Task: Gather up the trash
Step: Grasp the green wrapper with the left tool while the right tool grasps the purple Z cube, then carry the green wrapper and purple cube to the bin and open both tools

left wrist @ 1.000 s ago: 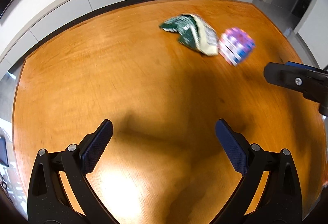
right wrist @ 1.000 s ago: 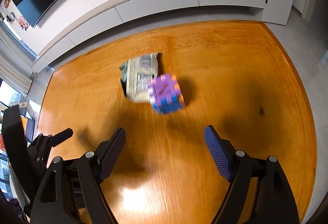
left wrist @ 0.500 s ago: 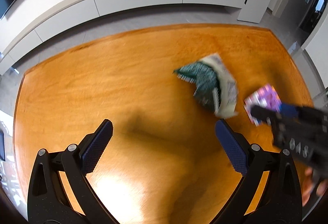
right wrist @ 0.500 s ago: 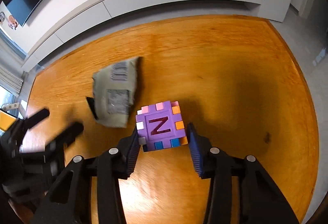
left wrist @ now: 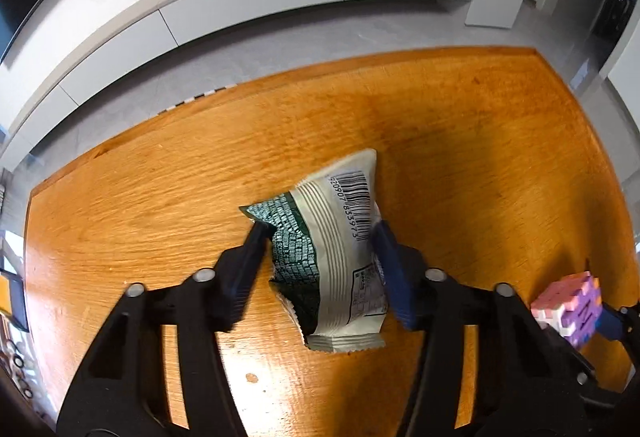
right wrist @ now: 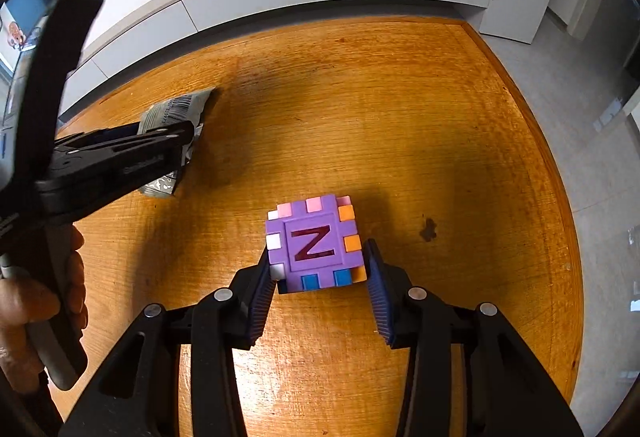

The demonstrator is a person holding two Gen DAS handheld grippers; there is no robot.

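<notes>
My left gripper (left wrist: 320, 261) has just been closing on the crinkled green-and-white foil snack wrapper (left wrist: 332, 257); my right gripper (right wrist: 318, 287) clamps the purple plastic puzzle cube (right wrist: 314, 243). Both sit mid-table on the glossy orange wooden table (right wrist: 420, 117), toward its near edge. Pickup seems begun; I see no bin.

In the right wrist view the left gripper's fingers (right wrist: 120, 153) cover much of the snack wrapper (right wrist: 180, 107); the person's hand (right wrist: 36, 317) is cut off at the frame edge.
</notes>
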